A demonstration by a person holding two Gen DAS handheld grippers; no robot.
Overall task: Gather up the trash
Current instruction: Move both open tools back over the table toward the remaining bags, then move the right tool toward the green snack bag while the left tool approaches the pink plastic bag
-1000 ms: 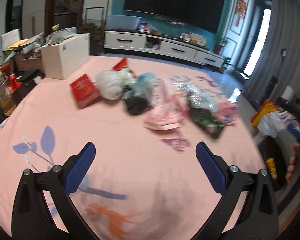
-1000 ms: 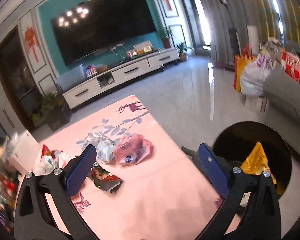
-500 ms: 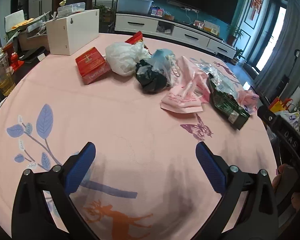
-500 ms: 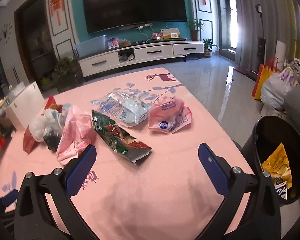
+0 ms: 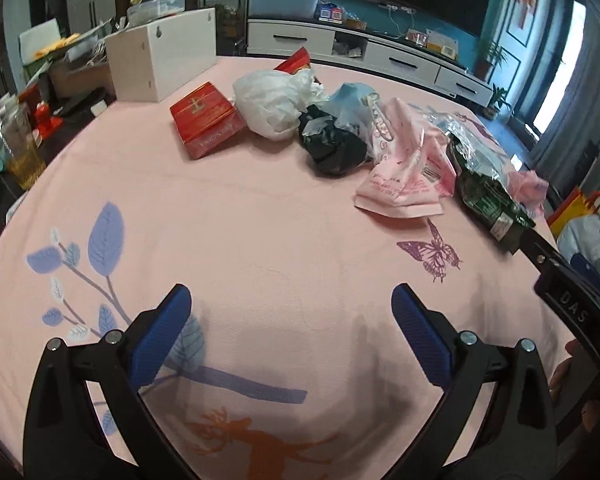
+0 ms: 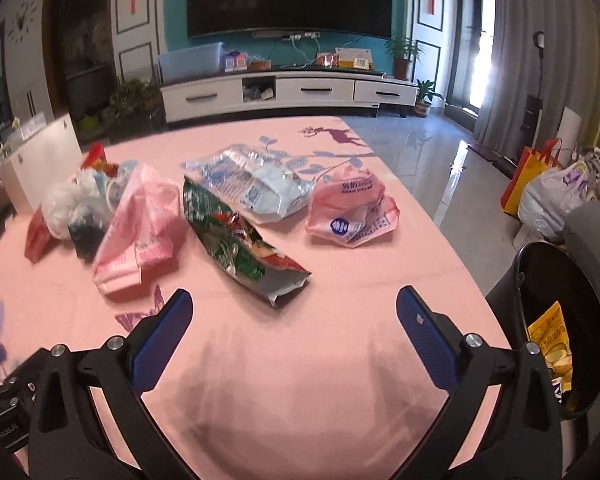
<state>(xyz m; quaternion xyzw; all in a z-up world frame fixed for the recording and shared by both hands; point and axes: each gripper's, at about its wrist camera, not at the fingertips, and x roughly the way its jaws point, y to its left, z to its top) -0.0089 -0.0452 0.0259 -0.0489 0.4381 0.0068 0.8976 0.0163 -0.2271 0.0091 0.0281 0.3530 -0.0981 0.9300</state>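
Trash lies across the far half of a pink tablecloth (image 5: 260, 220). In the left wrist view I see a red box (image 5: 206, 119), a white bag (image 5: 274, 104), a black bag (image 5: 332, 146), a pink bag (image 5: 404, 176) and a green snack wrapper (image 5: 488, 200). The right wrist view shows the green wrapper (image 6: 236, 240), a clear blue wrapper (image 6: 256, 184), a crumpled pink wrapper (image 6: 352, 210) and the pink bag (image 6: 140, 228). A black bin (image 6: 556, 320) beside the table holds a yellow packet (image 6: 550, 340). My left gripper (image 5: 291, 328) and right gripper (image 6: 294, 332) are both open and empty, short of the trash.
A white box (image 5: 160, 62) stands at the table's far left corner, with bottles and clutter (image 5: 16, 140) on a side surface left of it. A TV cabinet (image 6: 288, 90) lines the far wall. Shopping bags (image 6: 556, 188) sit on the floor at right.
Both grippers have come closer to the table and the trash. The right view swung from the floor and bin toward the table. Both stayed open.
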